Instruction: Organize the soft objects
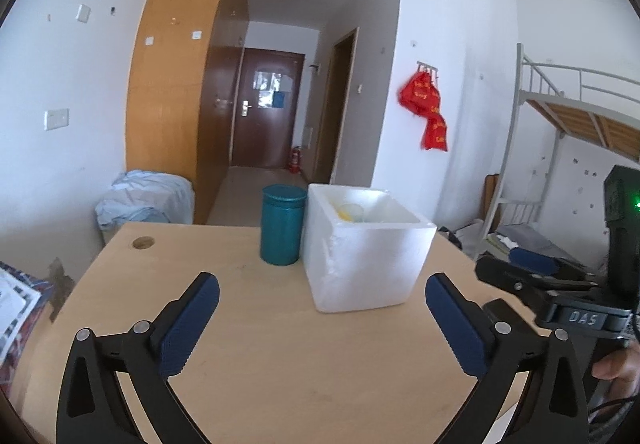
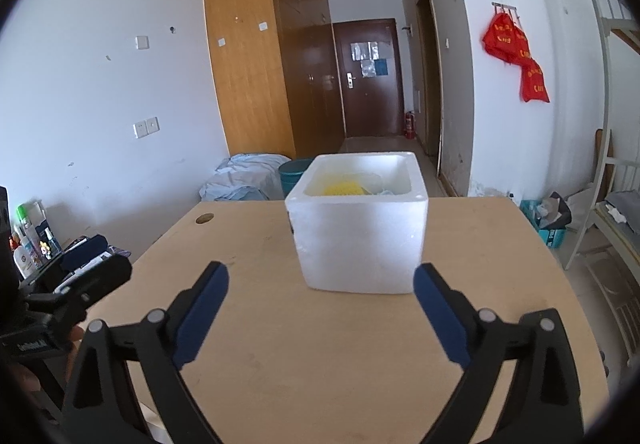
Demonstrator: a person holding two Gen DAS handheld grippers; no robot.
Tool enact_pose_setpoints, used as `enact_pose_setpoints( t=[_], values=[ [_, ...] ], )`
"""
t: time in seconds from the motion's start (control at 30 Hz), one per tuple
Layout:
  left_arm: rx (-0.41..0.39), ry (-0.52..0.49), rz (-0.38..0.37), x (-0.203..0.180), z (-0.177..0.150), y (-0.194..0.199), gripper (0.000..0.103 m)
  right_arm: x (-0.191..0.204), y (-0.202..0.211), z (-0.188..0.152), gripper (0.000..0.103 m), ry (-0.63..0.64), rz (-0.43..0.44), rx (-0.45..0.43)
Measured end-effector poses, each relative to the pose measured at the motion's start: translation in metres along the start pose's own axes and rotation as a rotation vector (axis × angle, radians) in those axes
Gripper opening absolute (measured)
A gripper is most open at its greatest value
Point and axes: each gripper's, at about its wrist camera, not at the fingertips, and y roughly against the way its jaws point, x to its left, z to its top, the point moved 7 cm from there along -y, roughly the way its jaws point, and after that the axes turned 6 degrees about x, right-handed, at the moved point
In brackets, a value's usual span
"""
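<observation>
On the wooden table [image 1: 248, 356], at centre frame of the left wrist view, a white foam box [image 1: 362, 248] stood open-topped, with a teal canister [image 1: 281, 224] touching or just beside its left wall. In the right wrist view the box [image 2: 358, 234] sat dead centre and hid most of the canister [image 2: 294, 174], of which only the rim showed behind the box's upper left corner. A round cable hole [image 1: 143, 242] marked the table's far left corner. Beyond the table: crumpled pale blue bedding [image 1: 146, 200] at mid left, a wooden wardrobe [image 1: 180, 84], a dark door [image 1: 266, 108] with papers taped to it, a red fire extinguisher [image 1: 295, 160], red bags [image 1: 426, 104] on a wall hook at right, and a metal bunk frame [image 1: 560, 116] at far right. Bottles [image 2: 30, 240] crowded the left edge of the right wrist view. Readable writing: "DAS" on the housing of the right gripper [image 1: 536, 272], seen at right in the left wrist view; lettering on the red bags was too small to read. Inside the box lay a yellow soft object [image 2: 346, 188], probably textured, with a pale item beside it. The left gripper [image 1: 322, 286] was open wide with nothing between its pads, the box ahead and slightly right of it. The right gripper [image 2: 320, 278] was likewise open and empty, the box straight ahead, near the fingertips but apart from them.
</observation>
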Motion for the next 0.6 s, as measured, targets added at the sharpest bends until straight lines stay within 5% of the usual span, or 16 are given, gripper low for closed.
enact_pose_setpoints(
  t=[0.6],
  values=[
    [0.038,-0.024,0.08,0.011,-0.07,0.034,0.103,0.03,0.001,-0.081,0.102,0.006,0.02,0.072]
  ],
)
